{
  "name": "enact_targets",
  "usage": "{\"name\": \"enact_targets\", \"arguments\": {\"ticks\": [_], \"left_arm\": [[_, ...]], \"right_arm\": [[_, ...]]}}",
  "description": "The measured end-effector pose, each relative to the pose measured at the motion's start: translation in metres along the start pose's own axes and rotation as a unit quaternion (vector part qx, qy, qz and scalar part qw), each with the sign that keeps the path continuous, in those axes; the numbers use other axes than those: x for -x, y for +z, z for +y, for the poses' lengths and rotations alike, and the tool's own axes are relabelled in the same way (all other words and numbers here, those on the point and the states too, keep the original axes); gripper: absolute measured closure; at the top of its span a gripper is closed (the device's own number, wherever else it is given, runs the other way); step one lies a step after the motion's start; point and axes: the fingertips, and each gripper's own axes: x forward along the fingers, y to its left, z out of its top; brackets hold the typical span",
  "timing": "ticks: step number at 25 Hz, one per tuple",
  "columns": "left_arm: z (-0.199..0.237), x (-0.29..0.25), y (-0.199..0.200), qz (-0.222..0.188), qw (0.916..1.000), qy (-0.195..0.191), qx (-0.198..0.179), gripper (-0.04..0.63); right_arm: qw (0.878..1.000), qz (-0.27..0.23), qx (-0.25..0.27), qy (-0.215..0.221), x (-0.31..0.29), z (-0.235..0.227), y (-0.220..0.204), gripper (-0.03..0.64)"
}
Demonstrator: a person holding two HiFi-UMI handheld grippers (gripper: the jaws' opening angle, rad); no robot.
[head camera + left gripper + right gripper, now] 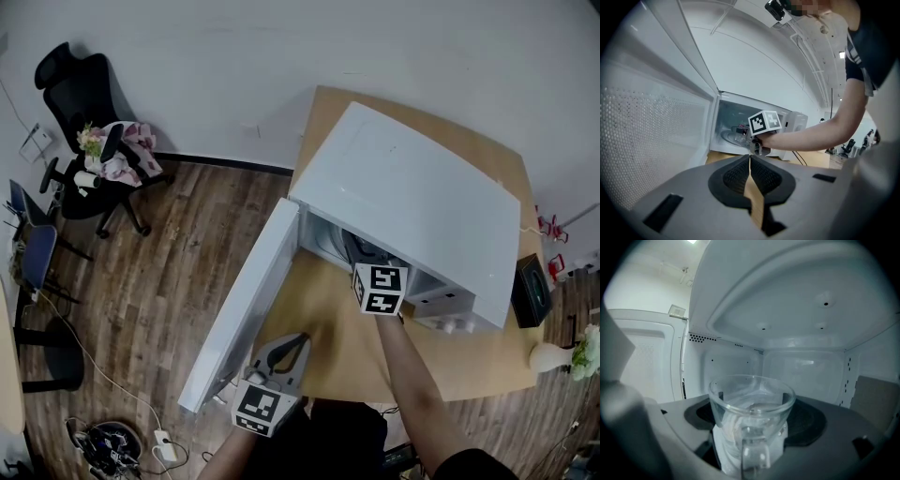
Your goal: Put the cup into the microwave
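One claw, the right gripper [752, 437], grips the cup [752, 401] inside the microwave [417, 192], centre frame. Next, I'd say: set it down, let go. Left gripper [292, 345], lower centre, sits closed, empty.

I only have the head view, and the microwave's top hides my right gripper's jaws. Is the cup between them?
Observer: Yes. The right gripper view shows the right gripper shut on the cup, which is clear glass and upright.
Operator: Is it inside the cavity yet?
Observer: Yes. The microwave ceiling is overhead and its back wall is straight ahead of the cup. I can't tell whether the cup touches the floor.
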Motion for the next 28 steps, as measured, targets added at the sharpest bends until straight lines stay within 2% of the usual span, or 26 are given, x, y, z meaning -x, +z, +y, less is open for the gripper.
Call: {"name": "enact_targets", "arguments": {"ticks": [16, 28], "left_arm": [[-0.007, 0.002, 0.002, -0.005, 0.9997, -0.022, -0.006, 0.589], [-0.014, 0.011, 0.001, -0.009, 0.9992, -0.036, -0.018, 0.589]], "right_arm": [[1.000, 0.014, -0.018, 0.004, 0.016, 0.004, -0.009, 0.239], [0.999, 0.022, -0.030, -0.015, 0.047, 0.006, -0.021, 0.239]]}}
